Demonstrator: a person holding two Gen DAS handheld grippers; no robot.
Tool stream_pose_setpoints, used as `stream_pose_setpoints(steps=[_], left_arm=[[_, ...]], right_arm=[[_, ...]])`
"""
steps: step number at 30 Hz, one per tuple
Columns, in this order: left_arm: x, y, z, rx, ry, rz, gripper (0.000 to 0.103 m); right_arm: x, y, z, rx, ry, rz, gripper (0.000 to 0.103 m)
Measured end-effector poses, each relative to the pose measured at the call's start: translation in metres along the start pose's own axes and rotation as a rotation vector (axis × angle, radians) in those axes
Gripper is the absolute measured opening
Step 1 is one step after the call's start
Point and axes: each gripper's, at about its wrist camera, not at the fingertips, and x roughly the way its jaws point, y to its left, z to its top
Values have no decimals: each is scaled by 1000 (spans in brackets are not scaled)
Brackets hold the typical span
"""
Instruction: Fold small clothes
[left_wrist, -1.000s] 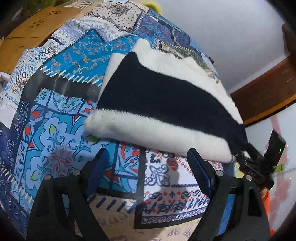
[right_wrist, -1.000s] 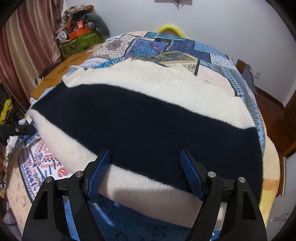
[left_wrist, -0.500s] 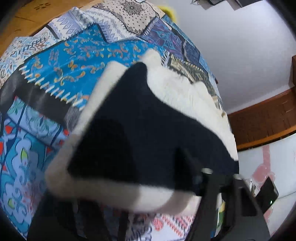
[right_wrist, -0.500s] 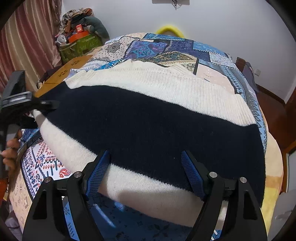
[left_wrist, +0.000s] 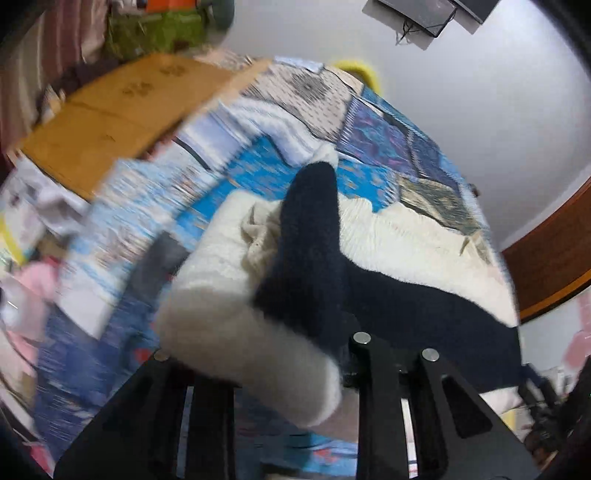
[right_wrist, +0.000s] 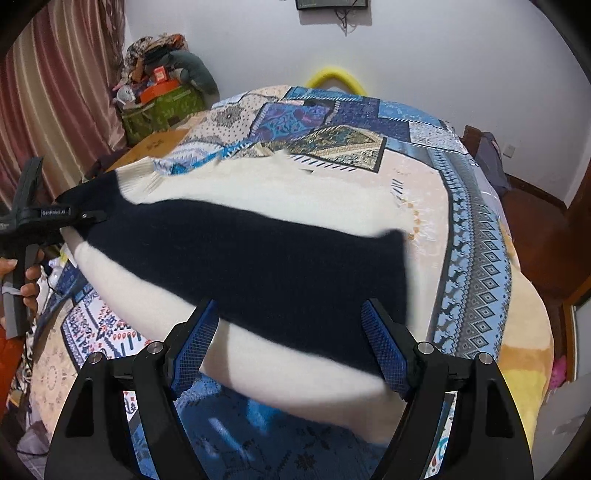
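A cream knit sweater with a wide navy band (right_wrist: 258, 251) lies across the patchwork bed quilt (right_wrist: 472, 229). In the right wrist view my left gripper (right_wrist: 88, 216) pinches the navy band at the sweater's left end, a person's hand (right_wrist: 29, 277) holding it. Its jaws are closing with the knit between them. In the left wrist view that end of the sweater (left_wrist: 306, 258) is lifted and bunched over the left gripper (left_wrist: 262, 350), hiding its fingertips. My right gripper (right_wrist: 290, 332) hovers open just above the sweater's near edge, its blue pads apart and pressing on nothing.
A flat cardboard box (left_wrist: 110, 118) lies at the bed's far left. A green bag piled with clutter (right_wrist: 162, 103) and a pink curtain (right_wrist: 55, 92) stand beyond it. A yellow ring (right_wrist: 334, 75) shows behind the bed. Dark wooden furniture (right_wrist: 535, 221) is to the right.
My left gripper went from open in front of the sweater to closed on its left end and raised it, bunching the knit. The sweater's right edge has drawn inward. The right gripper stayed open.
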Motion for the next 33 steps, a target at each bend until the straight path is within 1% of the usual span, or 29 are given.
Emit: stream_pose_setpoints(steps=[2, 4, 7, 10, 12, 14, 17, 21, 24, 28, 31, 33], left_arm=[[-7, 3, 4, 28, -22, 51, 25], [-15, 1, 7, 43, -39, 68, 25], [-28, -15, 13, 62, -72, 50, 24], [-38, -47, 23, 112, -122, 28, 24], [-49, -72, 28, 149, -156, -3, 23], [-56, -97, 35, 184, -181, -34, 23], [-66, -136, 39, 235, -205, -93, 22], [-72, -195, 38, 310, -217, -164, 22], [-69, -237, 31, 367, -225, -188, 22], [-60, -278, 16, 426, -223, -184, 22], [-50, -292, 1, 460, -208, -168, 22], [-42, -299, -10, 492, -179, -165, 22]], right_arm=[[-3, -1, -1, 7, -9, -9, 77], [-3, -2, -3, 13, -11, -9, 77], [2, -3, -5, 19, 5, -6, 77], [12, -7, -7, 34, 32, 4, 76], [15, -9, -8, 45, 41, 15, 76], [18, -9, -10, 46, 41, 21, 74], [19, -9, -12, 46, 38, 23, 74], [21, -11, -12, 51, 41, 29, 73], [22, -12, -12, 57, 41, 37, 73], [22, -15, -13, 65, 41, 48, 73], [22, -16, -13, 66, 42, 57, 73], [18, -19, -11, 74, 36, 67, 73]])
